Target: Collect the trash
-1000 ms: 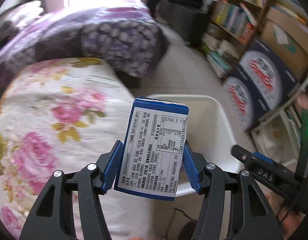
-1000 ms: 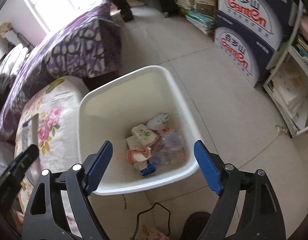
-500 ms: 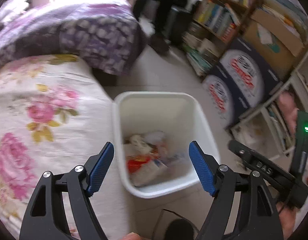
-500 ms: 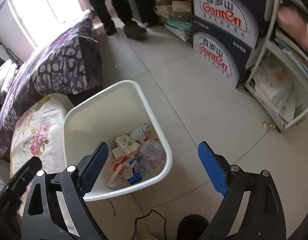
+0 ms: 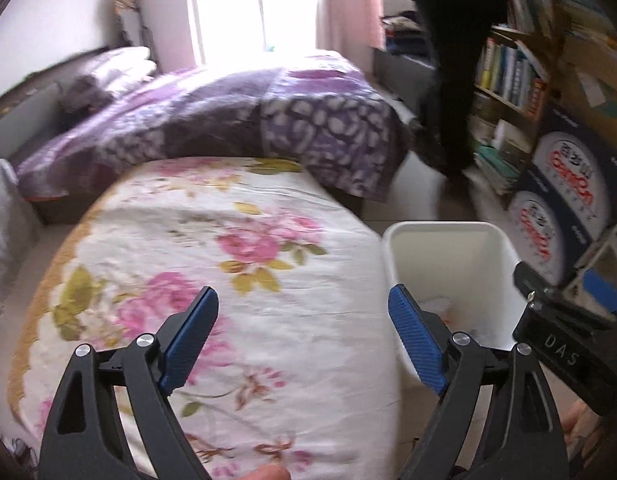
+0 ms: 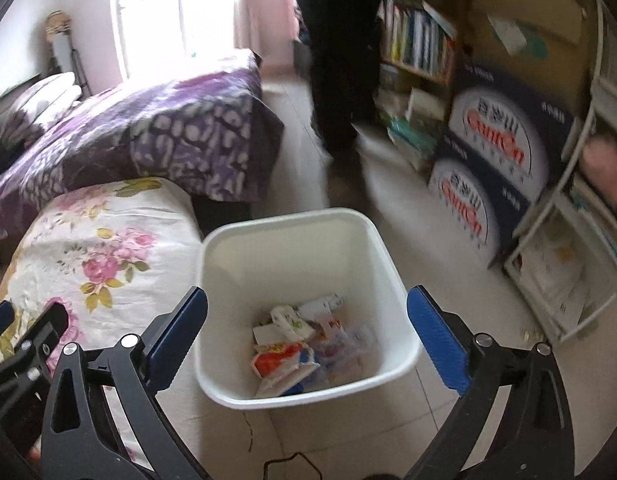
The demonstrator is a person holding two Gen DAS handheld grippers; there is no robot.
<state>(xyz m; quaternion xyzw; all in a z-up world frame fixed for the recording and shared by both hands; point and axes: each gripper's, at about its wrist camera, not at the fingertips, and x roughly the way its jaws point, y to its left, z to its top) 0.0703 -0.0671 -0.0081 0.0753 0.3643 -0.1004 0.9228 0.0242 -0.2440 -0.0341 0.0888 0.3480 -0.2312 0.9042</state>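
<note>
A white plastic bin stands on the floor beside the flowered bed. Several cartons and wrappers lie in its bottom. My right gripper is open and empty, held above the bin's near rim. My left gripper is open and empty, over the flowered bedspread, with the bin at its right. The right gripper's body shows at the left wrist view's right edge.
A bed with a purple quilt lies behind. A person in black stands on the floor beyond the bin. Bookshelves, stacked blue cartons and a white rack line the right side. A thin cable lies on the floor.
My left gripper opened and let go of the blue and white carton, which is now in the bin. The left gripper then swung left over the bedspread. Both views tilted up.
</note>
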